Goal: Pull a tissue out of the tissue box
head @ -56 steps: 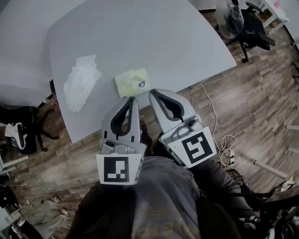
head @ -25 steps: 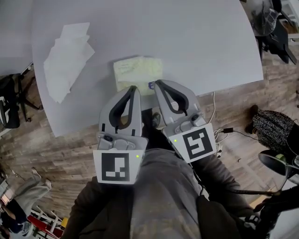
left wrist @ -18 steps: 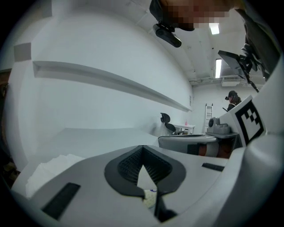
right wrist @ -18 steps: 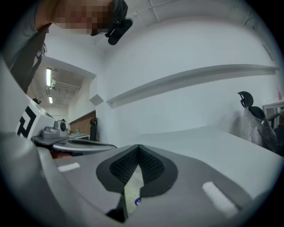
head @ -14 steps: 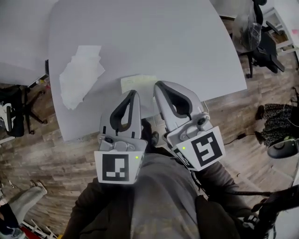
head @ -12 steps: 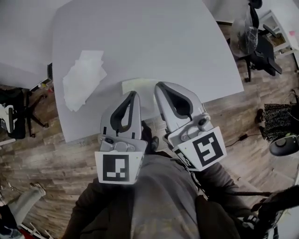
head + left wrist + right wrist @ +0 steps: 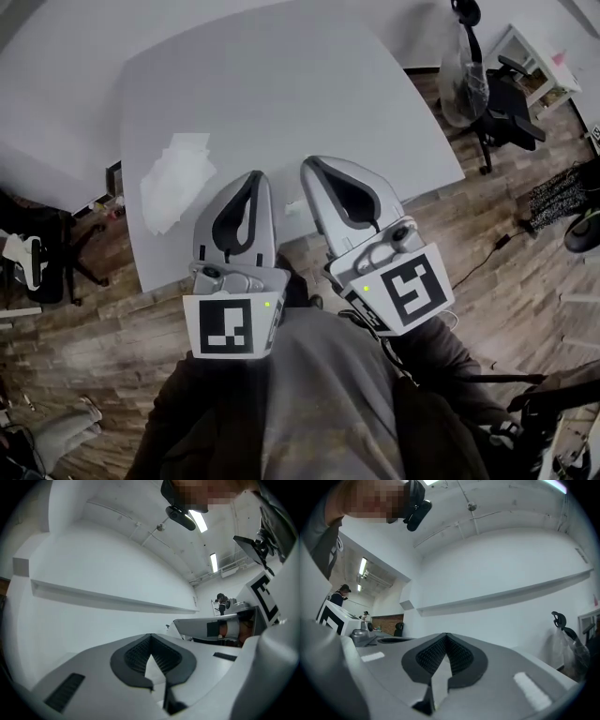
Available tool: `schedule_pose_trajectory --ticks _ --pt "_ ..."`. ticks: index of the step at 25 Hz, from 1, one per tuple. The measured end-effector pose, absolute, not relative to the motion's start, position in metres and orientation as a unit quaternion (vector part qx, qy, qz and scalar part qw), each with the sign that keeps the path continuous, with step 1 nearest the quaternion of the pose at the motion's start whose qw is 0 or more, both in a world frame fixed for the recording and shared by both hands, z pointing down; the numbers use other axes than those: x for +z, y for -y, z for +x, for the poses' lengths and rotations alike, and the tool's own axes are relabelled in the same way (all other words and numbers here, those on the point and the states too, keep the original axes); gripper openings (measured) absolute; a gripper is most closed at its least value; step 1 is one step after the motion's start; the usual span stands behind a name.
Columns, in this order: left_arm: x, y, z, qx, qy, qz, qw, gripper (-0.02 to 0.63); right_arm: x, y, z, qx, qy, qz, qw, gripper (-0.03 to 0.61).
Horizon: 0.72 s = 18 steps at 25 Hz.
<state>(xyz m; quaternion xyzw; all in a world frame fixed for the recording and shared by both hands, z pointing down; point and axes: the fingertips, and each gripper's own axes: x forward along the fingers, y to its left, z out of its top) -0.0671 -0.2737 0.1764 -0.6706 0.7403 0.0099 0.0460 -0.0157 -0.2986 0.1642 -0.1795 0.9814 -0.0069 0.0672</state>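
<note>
Both grippers are held up close in front of my body. The left gripper (image 7: 255, 175) and the right gripper (image 7: 307, 163) stand side by side over the near edge of the grey table (image 7: 281, 84). Each has its jaws closed tip to tip with nothing between them, as the left gripper view (image 7: 150, 635) and the right gripper view (image 7: 446, 634) show. The tissue box is hidden behind the grippers; only a pale sliver (image 7: 291, 206) shows between them. A pile of loose white tissues (image 7: 176, 178) lies on the table to the left.
Wooden floor surrounds the table. An office chair with a plastic bag (image 7: 478, 66) stands at the back right, and a dark chair (image 7: 37, 253) at the left. Both gripper views look up at white walls and ceiling.
The head view has swung and the table looks farther away. The pale green tissue box, seen earlier in front of the gripper tips, is now covered by the grippers. Both grippers stay shut.
</note>
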Motion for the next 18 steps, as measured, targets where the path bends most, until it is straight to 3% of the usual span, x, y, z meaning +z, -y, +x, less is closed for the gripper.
schedule_pose_trajectory --ticks 18 --pt "0.168 0.265 -0.030 -0.004 -0.719 -0.691 0.071 -0.003 0.164 0.283 0.015 0.001 -0.978 -0.192 0.078 0.002"
